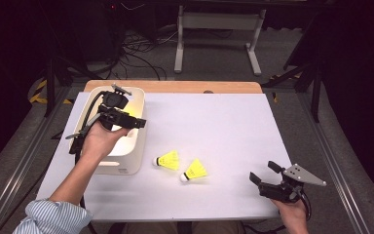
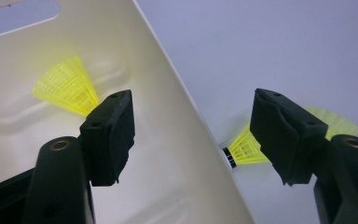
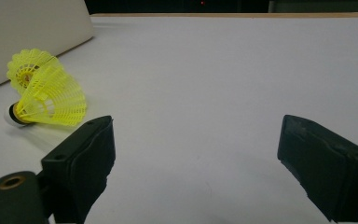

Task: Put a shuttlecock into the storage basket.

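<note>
left gripper (image 2: 193, 140): held wide open and empty over the bin (image 2: 177, 88) rim
done: one shuttlecock (image 2: 67, 88) is seen inside
left: two shuttlecocks (image 1: 181, 165) on the table (image 1: 224, 122)
right gripper (image 3: 196, 172): open, empty

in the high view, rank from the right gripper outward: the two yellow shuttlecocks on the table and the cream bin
From the right gripper:
1. Right shuttlecock, lying just to its left.
2. Left shuttlecock, a little farther left.
3. Cream bin, farthest, at the table's left side.
</note>
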